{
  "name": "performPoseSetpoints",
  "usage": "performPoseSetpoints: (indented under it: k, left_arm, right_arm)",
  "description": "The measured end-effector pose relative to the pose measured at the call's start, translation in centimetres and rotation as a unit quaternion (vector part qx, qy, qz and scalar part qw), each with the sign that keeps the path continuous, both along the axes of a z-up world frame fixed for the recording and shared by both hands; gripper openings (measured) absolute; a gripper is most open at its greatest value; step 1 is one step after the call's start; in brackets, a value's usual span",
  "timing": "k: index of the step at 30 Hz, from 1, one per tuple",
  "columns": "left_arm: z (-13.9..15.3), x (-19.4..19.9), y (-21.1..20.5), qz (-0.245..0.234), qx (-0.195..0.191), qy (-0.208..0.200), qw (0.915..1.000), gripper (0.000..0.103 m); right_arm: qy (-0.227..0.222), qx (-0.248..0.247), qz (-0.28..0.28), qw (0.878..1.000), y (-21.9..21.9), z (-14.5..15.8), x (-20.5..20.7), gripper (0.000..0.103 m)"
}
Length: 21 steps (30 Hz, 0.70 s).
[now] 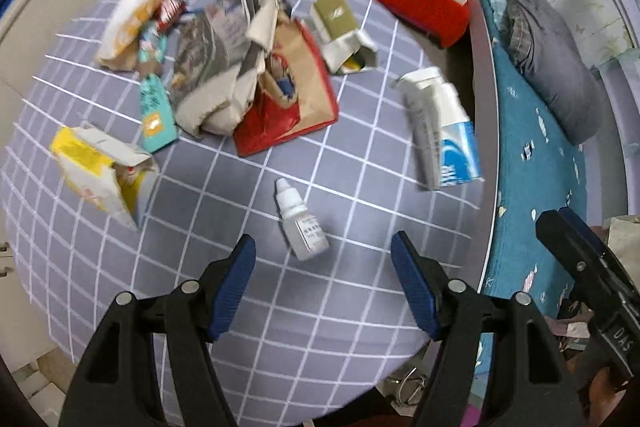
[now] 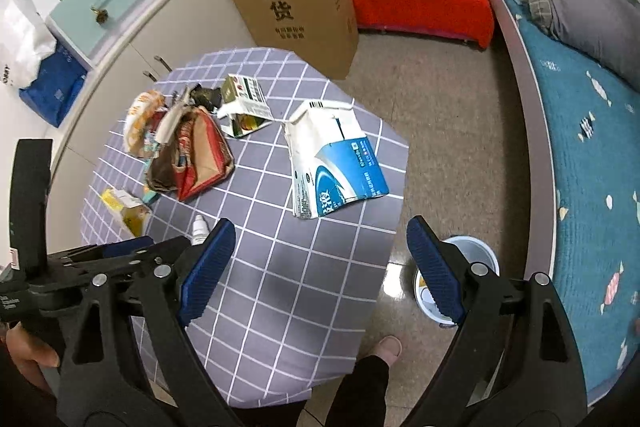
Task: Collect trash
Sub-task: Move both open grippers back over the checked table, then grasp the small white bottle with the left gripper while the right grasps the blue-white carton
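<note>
Litter is lying across a table [image 2: 280,287]: a dropper bottle [image 1: 302,223] nearest the front edge, a flattened carton [image 2: 336,167] to its right, a heap of paper bags [image 1: 256,75] behind, a torn box [image 1: 104,171] at left. A bucket [image 2: 476,251] is standing on the floor right of the table, a bed [image 2: 580,167] beyond it.

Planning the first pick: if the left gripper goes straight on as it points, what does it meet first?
Probably the small white dropper bottle, lying just ahead between the open left gripper fingers; depth is unclear, so it may meet the checked tablecloth first.
</note>
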<state>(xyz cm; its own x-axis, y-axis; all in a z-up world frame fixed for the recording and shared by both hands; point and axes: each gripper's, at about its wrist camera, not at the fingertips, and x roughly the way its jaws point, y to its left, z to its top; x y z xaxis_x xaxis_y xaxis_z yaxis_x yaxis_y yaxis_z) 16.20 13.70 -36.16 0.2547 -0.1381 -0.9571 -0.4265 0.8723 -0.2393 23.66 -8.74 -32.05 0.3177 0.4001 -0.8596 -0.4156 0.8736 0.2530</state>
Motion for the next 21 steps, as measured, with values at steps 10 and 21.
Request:
performPoseSetpoints:
  k: [10,21]
  left_arm:
    - [-4.1,1.6,1.0,-0.027,-0.015,0.035,0.9989,0.057]
    - [-4.7,2.4,1.6,-0.045,-0.013,0.027,0.9985,0.024]
  right_arm:
    - [0.027,-0.013,-0.009,1.000,2.4,-3.0,2.9,0.086]
    - [0.034,-0.030,-0.001,0.999,4.4,-5.1,4.8,0.090]
